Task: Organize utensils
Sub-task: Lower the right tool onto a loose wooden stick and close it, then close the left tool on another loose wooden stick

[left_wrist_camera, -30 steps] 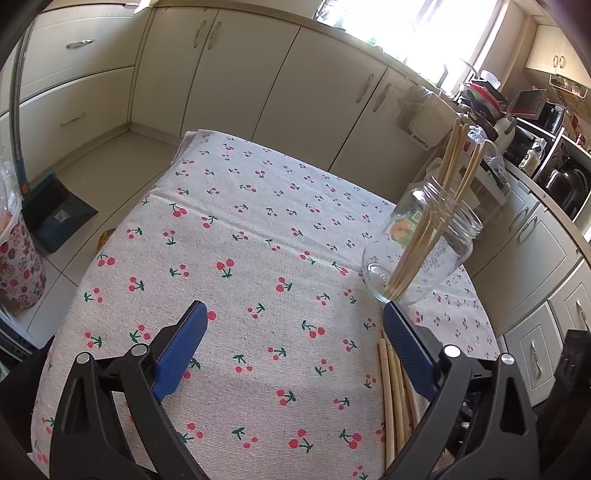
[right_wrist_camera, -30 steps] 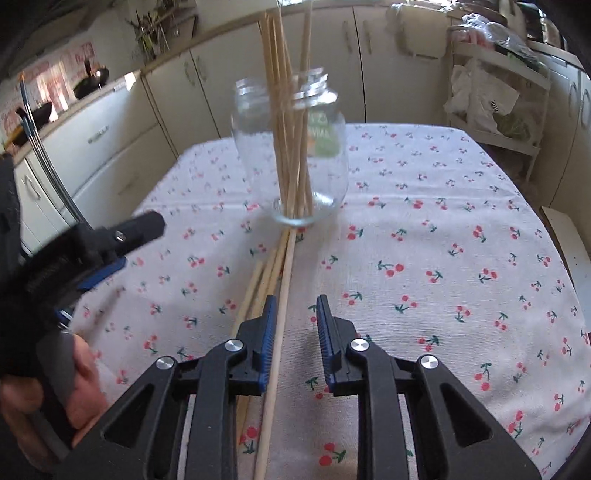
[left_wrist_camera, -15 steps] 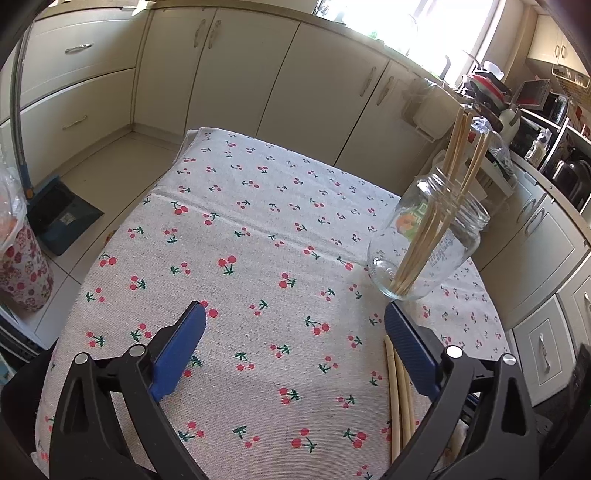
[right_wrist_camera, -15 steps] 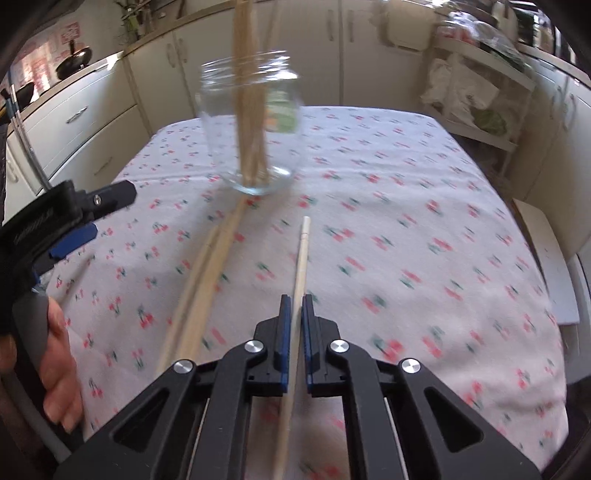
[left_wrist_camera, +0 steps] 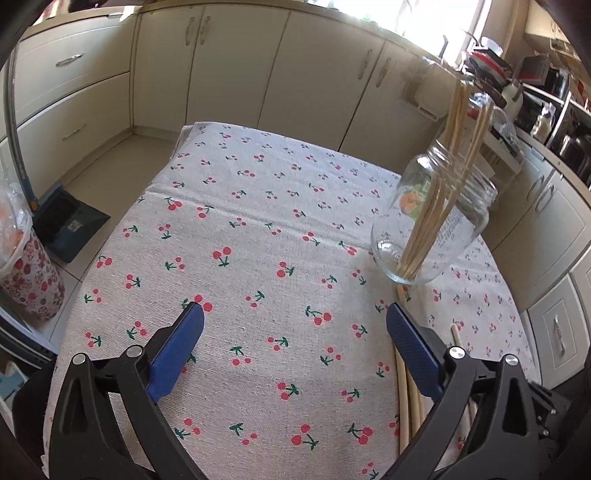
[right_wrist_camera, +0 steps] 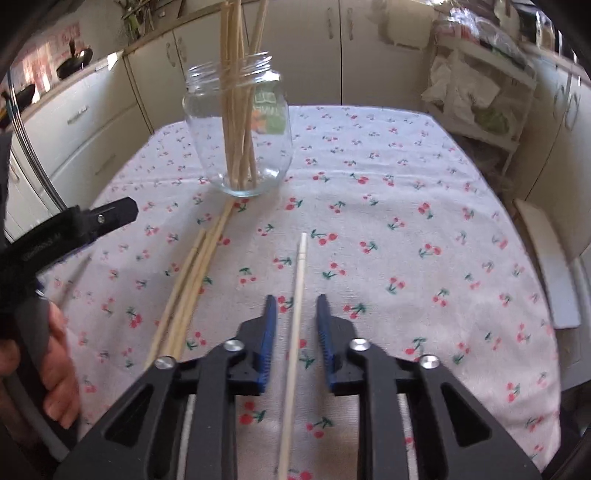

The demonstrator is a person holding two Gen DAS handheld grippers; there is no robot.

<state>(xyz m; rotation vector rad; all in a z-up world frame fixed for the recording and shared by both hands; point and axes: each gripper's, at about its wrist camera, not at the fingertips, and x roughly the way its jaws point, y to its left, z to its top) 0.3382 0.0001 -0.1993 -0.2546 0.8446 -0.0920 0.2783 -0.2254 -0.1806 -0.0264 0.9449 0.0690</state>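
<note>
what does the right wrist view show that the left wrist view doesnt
Right wrist only: the right gripper, jaws opening, not pressing the pale wooden chopstick between them, and a hand holding the left gripper.
Left wrist only: the left gripper wide open and empty, and a blue dustpan.
Both: the clear glass jar of chopsticks on the cherry-print tablecloth.

You get strong daylight from the window (left_wrist_camera: 424,22), which is blown out to white glare. The cloth on the counter (left_wrist_camera: 258,221) is bright and sharp. Fisheye bending curves the cabinets (left_wrist_camera: 229,74), corners go black, and the shelves (right_wrist_camera: 480,92) look smeared.
</note>
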